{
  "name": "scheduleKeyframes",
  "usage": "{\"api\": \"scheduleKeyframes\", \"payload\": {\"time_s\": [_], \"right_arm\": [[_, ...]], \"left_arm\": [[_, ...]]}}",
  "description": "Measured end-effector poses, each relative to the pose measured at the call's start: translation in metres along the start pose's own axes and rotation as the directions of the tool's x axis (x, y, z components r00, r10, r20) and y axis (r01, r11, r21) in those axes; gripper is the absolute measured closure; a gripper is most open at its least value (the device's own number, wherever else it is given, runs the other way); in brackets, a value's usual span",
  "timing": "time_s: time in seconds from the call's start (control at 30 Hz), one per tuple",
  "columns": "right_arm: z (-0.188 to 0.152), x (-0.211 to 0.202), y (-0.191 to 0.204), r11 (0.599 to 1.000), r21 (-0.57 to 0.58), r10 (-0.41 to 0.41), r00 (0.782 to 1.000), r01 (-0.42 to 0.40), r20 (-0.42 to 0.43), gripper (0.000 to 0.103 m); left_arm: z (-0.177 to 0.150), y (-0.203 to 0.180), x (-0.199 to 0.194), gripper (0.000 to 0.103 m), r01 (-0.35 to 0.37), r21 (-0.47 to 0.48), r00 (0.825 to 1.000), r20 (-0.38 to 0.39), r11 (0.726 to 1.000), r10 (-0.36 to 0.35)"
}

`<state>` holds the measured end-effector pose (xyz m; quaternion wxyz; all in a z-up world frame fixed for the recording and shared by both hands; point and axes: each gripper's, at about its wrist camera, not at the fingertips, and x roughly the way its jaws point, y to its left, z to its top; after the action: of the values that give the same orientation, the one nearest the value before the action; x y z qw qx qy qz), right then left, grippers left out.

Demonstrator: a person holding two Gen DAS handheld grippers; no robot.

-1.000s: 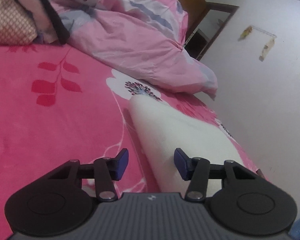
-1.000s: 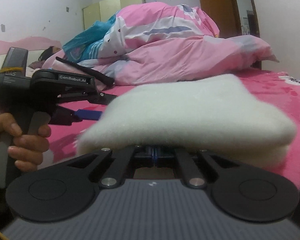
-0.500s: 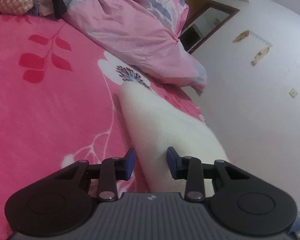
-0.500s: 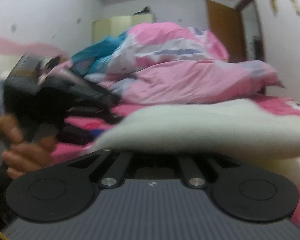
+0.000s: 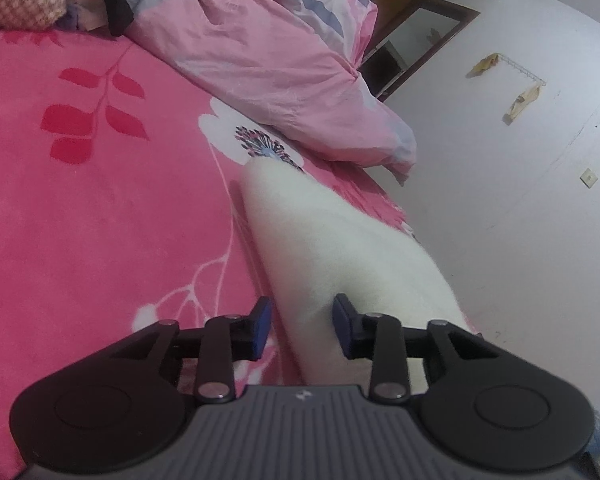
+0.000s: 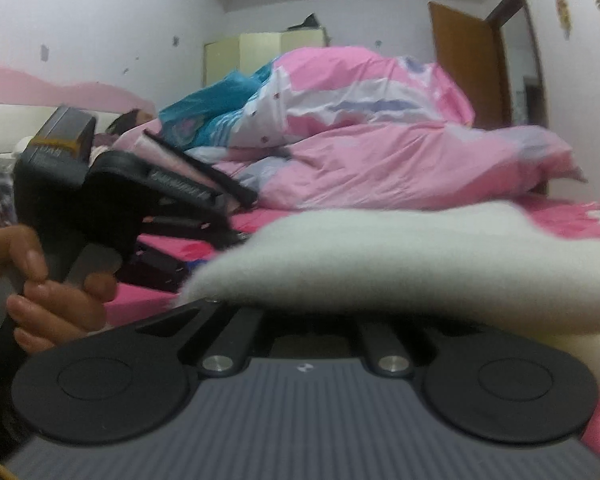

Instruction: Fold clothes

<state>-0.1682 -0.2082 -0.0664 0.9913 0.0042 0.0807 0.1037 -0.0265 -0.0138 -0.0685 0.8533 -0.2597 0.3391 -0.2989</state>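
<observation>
A folded white fleece garment (image 5: 332, 248) lies on a bed covered by a bright pink sheet (image 5: 100, 208) printed with red leaves and white flowers. The garment sits near the sheet's edge closest to a white wall (image 5: 520, 220), in front of a crumpled pink duvet (image 5: 268, 52) heaped at the far end of the sheet.

The left gripper (image 5: 302, 326) reaches over the near end of the garment. Its blue-padded jaws are partly apart and opening, with the fleece between them; the pads do not appear to squeeze it.

The right gripper's (image 6: 306, 318) fingertips are hidden under the garment's raised edge, jaws closed together; whether they pinch fabric cannot be seen. A bare hand (image 6: 48, 292) holds the left tool's handle beside the garment.
</observation>
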Motion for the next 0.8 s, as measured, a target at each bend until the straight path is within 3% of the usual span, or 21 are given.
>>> {"api": "scheduleKeyframes", "payload": {"time_s": [0.13,0.33,0.43,0.5,0.57,0.63,0.73,0.8], "right_arm": [[-0.009,-0.001,0.004,1.000,-0.010,-0.004,0.999,0.003,-0.048,0.102],[-0.002,-0.005,0.004,0.998,-0.010,0.059,0.996,-0.060,-0.063,0.102],[0.005,-0.019,-0.011,0.993,0.042,0.115,0.987,-0.111,-0.112,0.101],[0.011,-0.032,-0.016,0.982,0.045,0.191,0.964,-0.186,-0.184,0.100],[0.017,-0.046,-0.020,0.966,0.047,0.259,0.935,-0.256,-0.242,0.100],[0.027,-0.063,-0.023,0.945,0.064,0.325,0.908,-0.319,-0.265,0.100],[0.052,-0.070,-0.042,0.938,0.159,0.334,0.929,-0.310,-0.160,0.100],[0.068,-0.075,-0.055,0.926,0.222,0.331,0.939,-0.306,-0.087,0.100]], "left_arm": [[-0.002,-0.003,0.000,0.064,-0.024,0.010,1.000,0.008,1.000,0.024],[0.002,-0.002,-0.003,0.058,-0.035,0.006,0.999,0.005,0.999,0.035],[0.008,-0.002,-0.013,0.054,-0.041,0.011,0.998,0.049,0.999,0.040],[0.012,-0.002,-0.019,0.053,-0.066,0.007,0.994,0.085,0.998,0.065],[0.018,-0.001,-0.023,0.053,-0.131,-0.010,0.984,0.123,0.991,0.131],[0.021,-0.003,-0.019,0.054,-0.250,-0.022,0.958,0.142,0.968,0.251],[0.019,-0.014,-0.003,0.054,-0.388,0.059,0.916,0.130,0.920,0.378],[0.015,-0.022,0.006,0.054,-0.401,0.115,0.914,0.115,0.909,0.389]]}}
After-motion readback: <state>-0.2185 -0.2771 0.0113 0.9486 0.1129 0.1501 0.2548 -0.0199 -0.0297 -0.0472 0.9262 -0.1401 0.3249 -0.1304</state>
